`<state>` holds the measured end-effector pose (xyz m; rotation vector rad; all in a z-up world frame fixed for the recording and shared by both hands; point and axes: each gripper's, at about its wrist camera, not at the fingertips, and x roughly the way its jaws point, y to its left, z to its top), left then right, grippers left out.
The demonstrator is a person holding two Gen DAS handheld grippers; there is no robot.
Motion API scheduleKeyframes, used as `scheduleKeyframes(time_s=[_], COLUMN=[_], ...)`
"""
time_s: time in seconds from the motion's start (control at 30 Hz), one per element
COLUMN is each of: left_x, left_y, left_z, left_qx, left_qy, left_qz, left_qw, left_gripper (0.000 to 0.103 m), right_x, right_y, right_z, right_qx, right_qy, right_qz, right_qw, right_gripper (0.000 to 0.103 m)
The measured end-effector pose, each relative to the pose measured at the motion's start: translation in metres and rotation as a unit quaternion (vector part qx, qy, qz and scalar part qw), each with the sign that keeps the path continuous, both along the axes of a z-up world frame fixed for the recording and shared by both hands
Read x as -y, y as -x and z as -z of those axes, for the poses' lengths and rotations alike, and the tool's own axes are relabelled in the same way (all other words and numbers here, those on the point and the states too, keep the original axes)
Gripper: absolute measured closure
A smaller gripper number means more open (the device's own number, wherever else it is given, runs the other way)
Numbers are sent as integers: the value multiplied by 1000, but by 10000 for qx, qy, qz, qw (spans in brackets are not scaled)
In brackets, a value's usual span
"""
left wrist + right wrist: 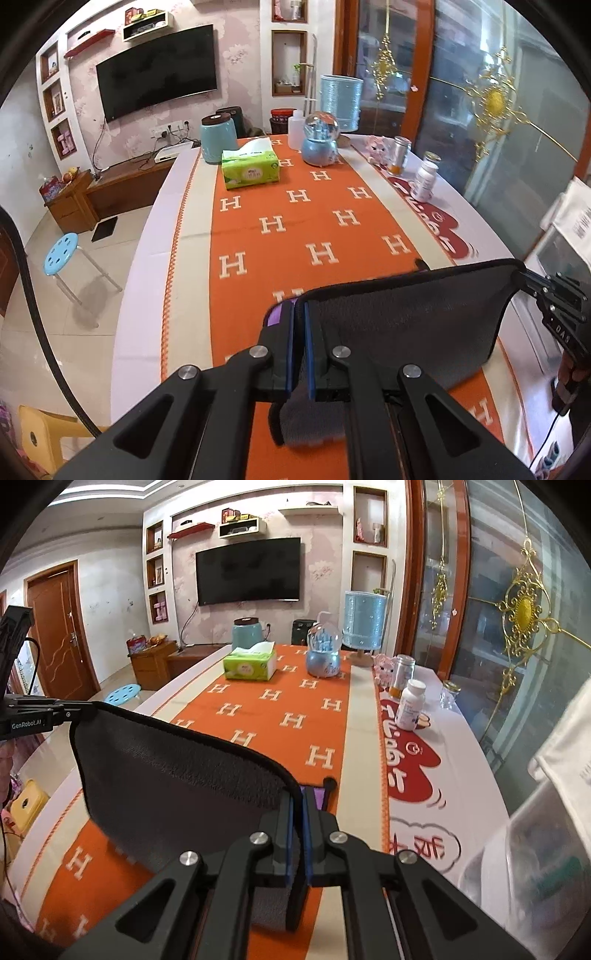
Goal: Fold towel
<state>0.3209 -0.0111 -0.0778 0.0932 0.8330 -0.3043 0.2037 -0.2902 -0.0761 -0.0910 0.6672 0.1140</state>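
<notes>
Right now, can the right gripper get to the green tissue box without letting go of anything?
Probably not. The right gripper is shut on a corner of the dark towel, whose other corner the left gripper holds. The tissue box stands far across the table.

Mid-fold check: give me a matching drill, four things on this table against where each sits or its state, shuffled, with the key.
Things
1. dark grey towel
2. green tissue pack
3. white pill bottle
4. blue snow globe

Places or states
A. stands on the white cloth with red print
B. held up above the table by both grippers
C. on the orange H-pattern runner, in front of the teal jar
D. on the runner, beside the pale blue lamp

Pairs: 1-B, 2-C, 3-A, 4-D
</notes>
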Motion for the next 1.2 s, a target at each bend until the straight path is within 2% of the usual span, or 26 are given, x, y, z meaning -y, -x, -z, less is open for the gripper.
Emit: scheduleKeyframes(time_s=[0.3, 0.4, 0.47, 0.6, 0.67, 0.77, 0.87, 0.93, 1.03, 1.1, 1.17, 1.2], left_x=[9, 10, 11, 7, 6, 4, 2, 1, 0, -1, -3, -5], left_y=[-50, -61, -66, -72, -72, -70, -67, -63, -56, -50, -43, -39], left_z=[39, 54, 62, 72, 73, 72, 68, 66, 61, 57, 52, 49], left_qx=[-59, -174, -235, -448, -464, -459, -474, -518, -494, -470, -486, -481], left_qy=[-73, -85, -178, -15, -59, -52, -11, 32, 79, 76, 52, 38], left_qz=[-229, -392, -562, -664, -702, -749, -774, -771, -788, -813, -850, -873], left_qw=[9997, 9990, 9980, 9968, 9964, 9961, 9959, 9957, 9956, 9956, 9952, 9950], left_gripper=[99, 96, 80, 78, 76, 68, 67, 64, 53, 51, 35, 31], right_x=[-4, -7, -7, -3, -2, -2, -5, -7, -10, -11, -12, -12], right_y=[-44, -52, -57, -63, -64, -66, -64, -62, -55, -49, -43, -41], right_z=[25, 32, 38, 44, 45, 45, 43, 40, 34, 29, 24, 22], right_qx=[134, 158, 132, 49, 23, 14, 19, 40, 98, 140, 191, 205], right_qy=[160, 309, 362, 312, 260, 221, 218, 229, 296, 335, 366, 384], right_qz=[134, 227, 261, 336, 327, 292, 253, 242, 221, 228, 250, 266], right_qw=[9997, 9991, 9989, 9989, 9991, 9993, 9994, 9994, 9993, 9991, 9988, 9987], right_gripper=[99, 98, 90, 71, 59, 52, 44, 42, 38, 34, 29, 28])
